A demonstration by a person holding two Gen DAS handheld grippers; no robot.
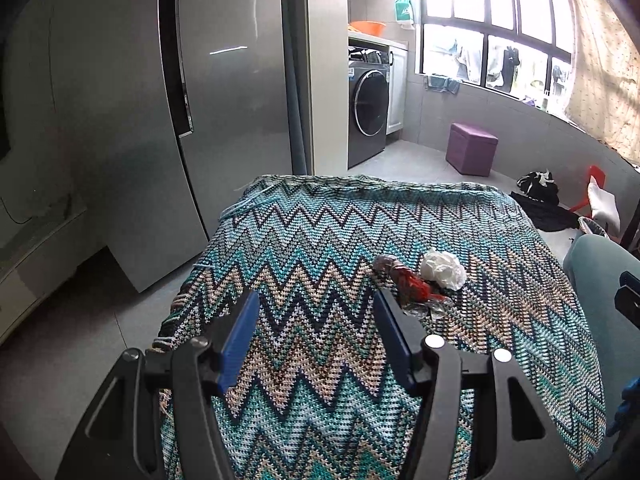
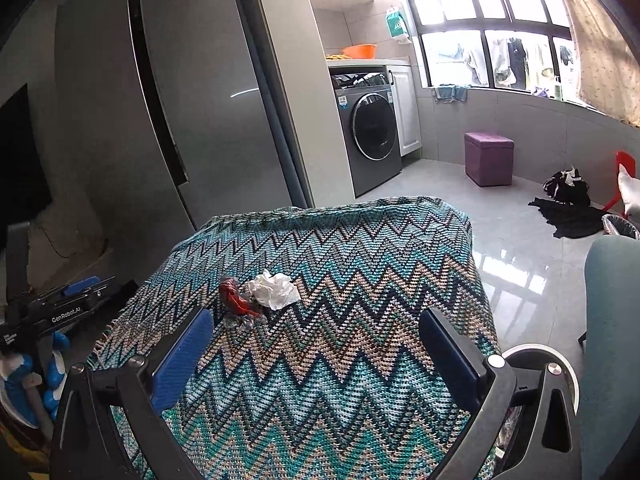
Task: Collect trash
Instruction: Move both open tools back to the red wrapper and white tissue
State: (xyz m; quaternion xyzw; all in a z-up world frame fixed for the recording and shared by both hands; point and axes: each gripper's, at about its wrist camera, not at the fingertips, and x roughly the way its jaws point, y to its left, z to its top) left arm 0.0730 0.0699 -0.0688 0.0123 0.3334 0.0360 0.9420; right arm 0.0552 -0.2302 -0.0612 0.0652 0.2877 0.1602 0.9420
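A crumpled white tissue and a red and clear plastic wrapper lie together on the zigzag knitted cloth that covers a table. My left gripper hovers over the cloth, open, with nothing between its blue pads; the wrapper sits just beyond its right fingertip. My right gripper stands wide open over the cloth, empty, with the wrapper just past its left fingertip. The left gripper's body shows at the left of the right wrist view.
A grey fridge stands beyond the table. Further back are a washing machine, a purple stool and dark clothes on the floor. A lined bin stands right of the table, beside a teal chair back.
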